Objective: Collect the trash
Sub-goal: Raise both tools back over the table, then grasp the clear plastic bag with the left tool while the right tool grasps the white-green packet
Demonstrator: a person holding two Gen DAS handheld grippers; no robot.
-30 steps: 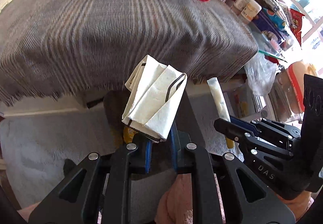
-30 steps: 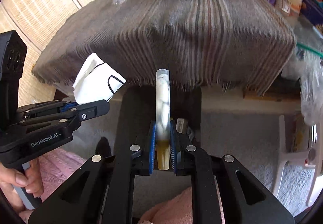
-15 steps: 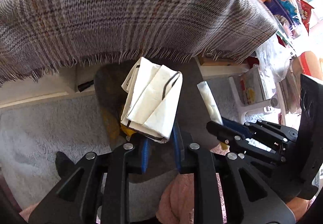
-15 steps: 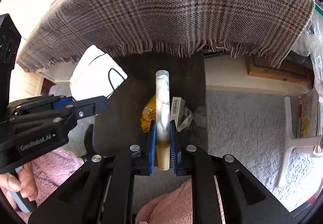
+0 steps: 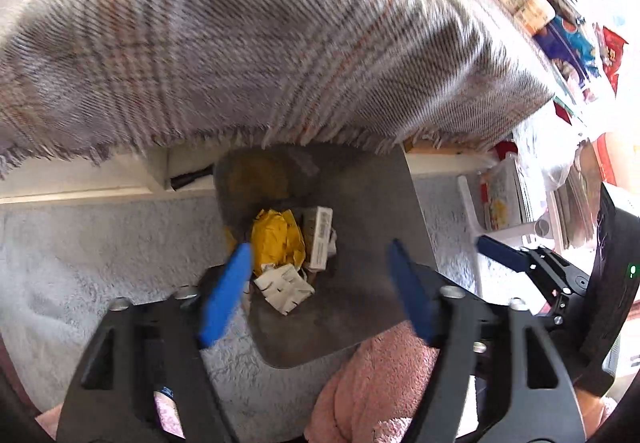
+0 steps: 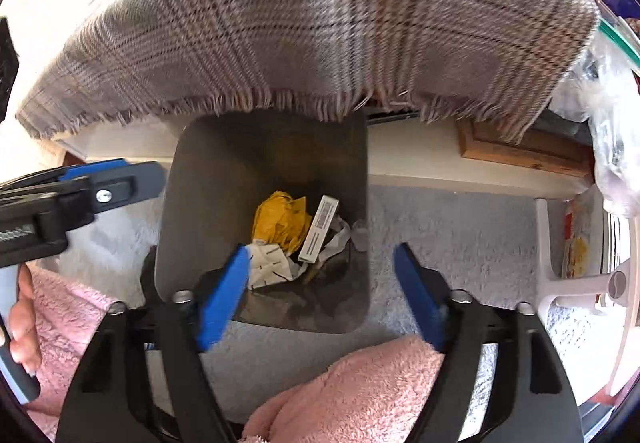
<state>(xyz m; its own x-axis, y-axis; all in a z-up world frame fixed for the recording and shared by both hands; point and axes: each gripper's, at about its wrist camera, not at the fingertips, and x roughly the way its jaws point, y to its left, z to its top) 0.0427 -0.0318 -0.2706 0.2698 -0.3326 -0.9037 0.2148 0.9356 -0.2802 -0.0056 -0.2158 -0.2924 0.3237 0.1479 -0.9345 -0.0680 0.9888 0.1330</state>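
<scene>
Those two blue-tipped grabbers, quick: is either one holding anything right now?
Left gripper: open, jaws have just been opening, nothing between them, above the bin.
Right gripper: open too, jaws just opened, holding nothing.

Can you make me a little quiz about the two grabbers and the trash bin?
1. True or false: both the left gripper and the right gripper have their jaws wide apart with nothing between them.
2. What colour is the crumpled wrapper in the bin? A) yellow B) green C) purple
3. Fill in: the bin stands on the grey carpet, partly under the fringe of the plaid ____.

Key
1. True. Both jaws have just been opening, and nothing is between them.
2. A. It lies beside a small white box and the folded white paper.
3. Cloth.
</scene>
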